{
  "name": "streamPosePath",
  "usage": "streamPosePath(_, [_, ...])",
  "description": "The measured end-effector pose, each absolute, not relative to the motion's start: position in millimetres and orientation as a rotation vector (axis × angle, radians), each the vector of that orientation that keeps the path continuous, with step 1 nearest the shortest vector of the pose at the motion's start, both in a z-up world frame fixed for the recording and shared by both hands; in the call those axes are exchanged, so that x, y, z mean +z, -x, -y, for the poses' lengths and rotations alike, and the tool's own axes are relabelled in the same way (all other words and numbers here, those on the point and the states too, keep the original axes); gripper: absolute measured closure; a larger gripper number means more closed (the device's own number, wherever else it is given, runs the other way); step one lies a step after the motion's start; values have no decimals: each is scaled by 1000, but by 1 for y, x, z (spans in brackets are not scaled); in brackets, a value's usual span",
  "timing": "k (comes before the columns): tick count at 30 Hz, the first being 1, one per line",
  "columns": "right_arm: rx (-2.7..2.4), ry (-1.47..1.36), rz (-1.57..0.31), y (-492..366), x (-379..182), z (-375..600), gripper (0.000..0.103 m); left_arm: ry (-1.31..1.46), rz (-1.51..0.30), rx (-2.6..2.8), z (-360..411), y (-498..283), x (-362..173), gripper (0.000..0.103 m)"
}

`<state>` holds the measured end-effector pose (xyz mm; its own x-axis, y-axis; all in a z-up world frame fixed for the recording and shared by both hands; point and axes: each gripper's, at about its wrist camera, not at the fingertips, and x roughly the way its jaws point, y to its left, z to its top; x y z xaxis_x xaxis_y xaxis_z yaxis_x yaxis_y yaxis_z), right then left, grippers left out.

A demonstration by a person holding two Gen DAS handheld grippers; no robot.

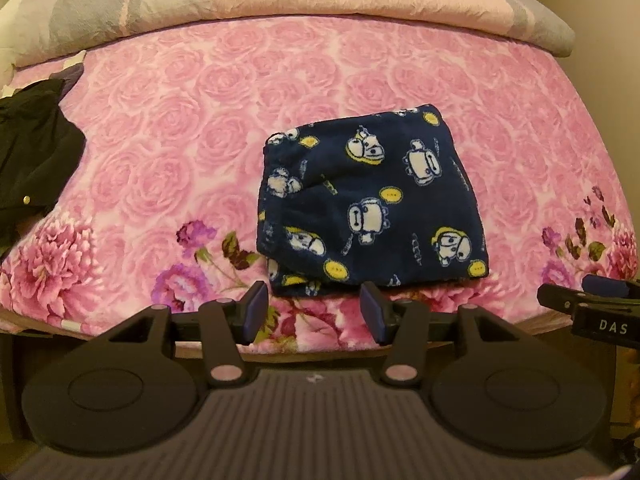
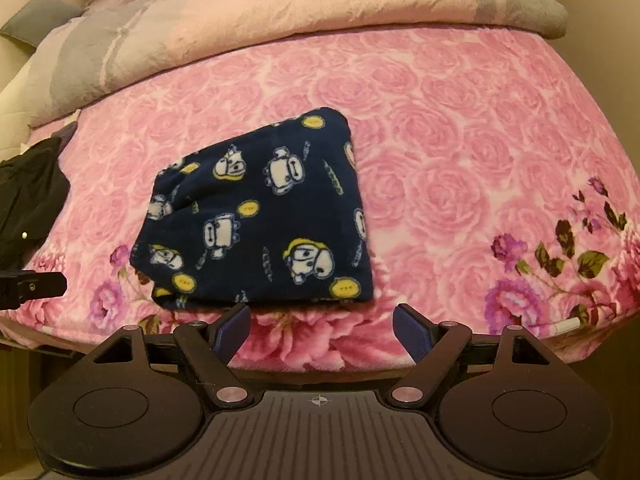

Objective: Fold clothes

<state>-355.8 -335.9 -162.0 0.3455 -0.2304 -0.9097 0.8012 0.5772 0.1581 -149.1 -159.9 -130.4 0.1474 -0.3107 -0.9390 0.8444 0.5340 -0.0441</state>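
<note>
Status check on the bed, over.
Left claw and right claw open, empty. Navy cartoon-print garment folded on pink floral blanket, untouched. Black garment off to the side, nothing blocking.

A bed is covered by a pink blanket printed all over with pale roses, and along its near edge run bigger blooms in magenta and purple with dark leaves. Across the far side lies a rumpled quilt in soft pink with grey bands and thin white stripes, its edge resting on the blanket. Behind it, at the far left corner, a grey pillow leans against a cream headboard.
</note>
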Motion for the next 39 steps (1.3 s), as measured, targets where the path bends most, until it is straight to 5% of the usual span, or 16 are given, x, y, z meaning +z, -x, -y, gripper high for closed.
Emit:
streamPosePath(20, [-824, -704, -980, 298, -155, 408, 22, -566, -1218, -969, 233, 47, -153, 52])
streamPosePath(28, [-806, -819, -928, 314, -181, 411, 22, -257, -1429, -945, 196, -9, -204, 50])
streamPosePath(39, [-738, -991, -908, 330, -260, 459, 22, -29, -1487, -911, 183, -23, -304, 42])
